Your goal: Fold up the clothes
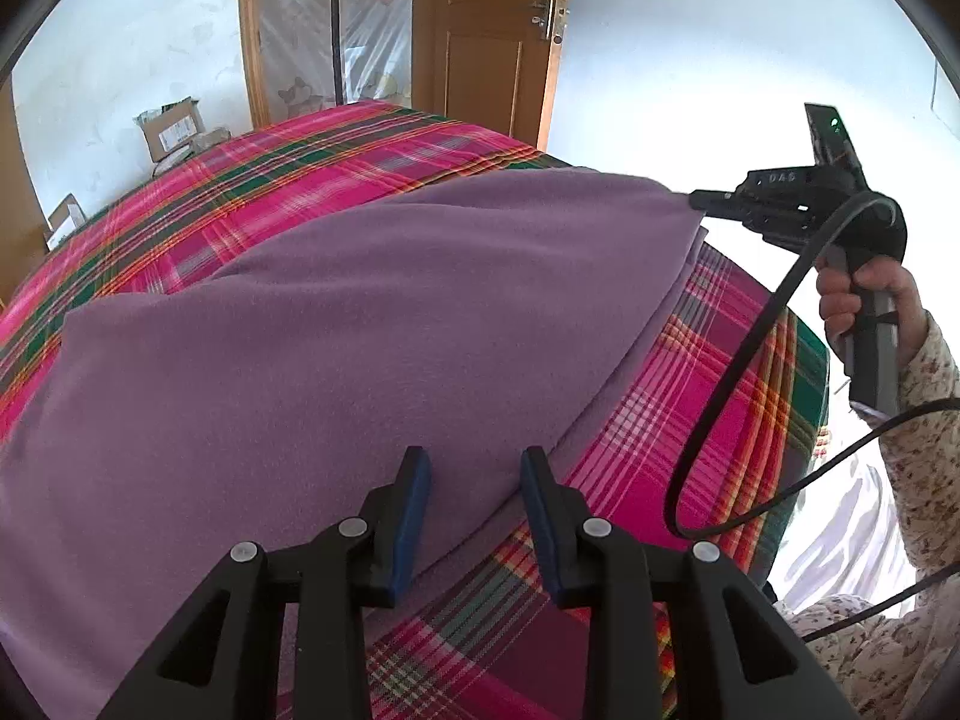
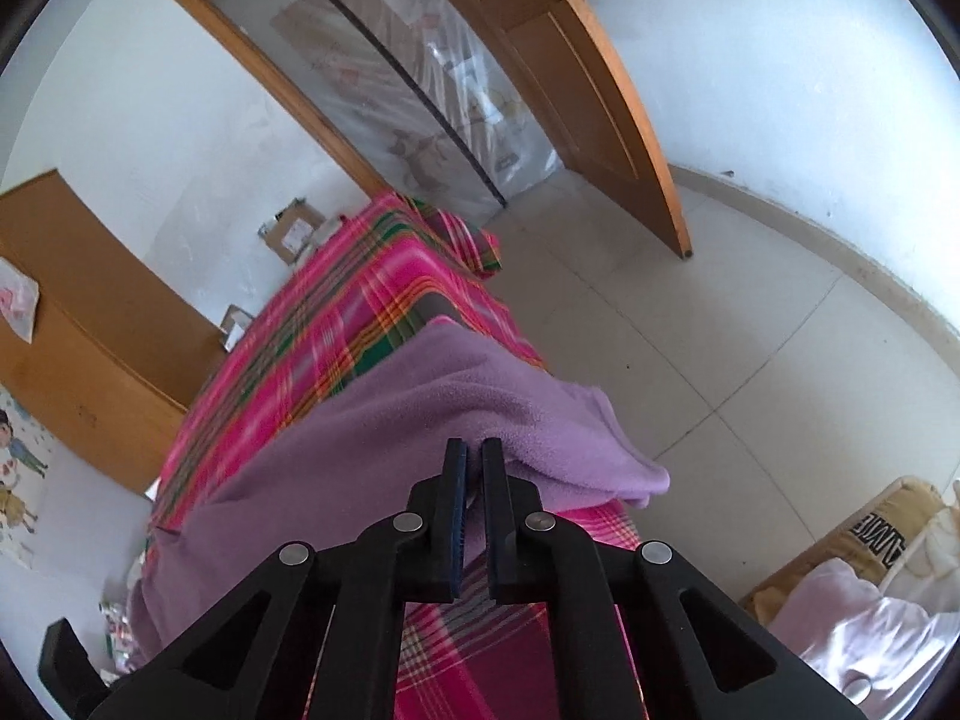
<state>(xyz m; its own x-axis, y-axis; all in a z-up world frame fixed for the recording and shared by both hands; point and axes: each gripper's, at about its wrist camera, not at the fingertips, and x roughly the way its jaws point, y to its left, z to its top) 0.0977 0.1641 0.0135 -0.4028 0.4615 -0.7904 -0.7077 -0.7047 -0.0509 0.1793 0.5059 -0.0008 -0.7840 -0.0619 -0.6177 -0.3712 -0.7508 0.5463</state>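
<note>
A purple fleece garment (image 1: 360, 330) lies spread over a bed with a pink plaid sheet (image 1: 300, 168). My left gripper (image 1: 474, 468) stands open just above the garment's near edge, its blue pads apart and the cloth lying under the gap, not pinched. At the far right corner of the garment my right gripper (image 1: 705, 202) is shut on the cloth, whose top layer rises to its tip. A hand (image 1: 852, 294) in a flowered sleeve holds that gripper's handle. In the right wrist view the right gripper (image 2: 474, 450) has its fingers nearly together at the garment (image 2: 420, 420), which droops over the bed's edge (image 2: 516, 324).
A black cable (image 1: 720, 390) loops over the bed's right side. An open wooden door (image 2: 600, 90) and tiled floor (image 2: 720, 330) lie beyond the bed. Cardboard boxes (image 1: 174, 129) sit by the far wall. A pile of pale laundry (image 2: 852, 618) is at lower right.
</note>
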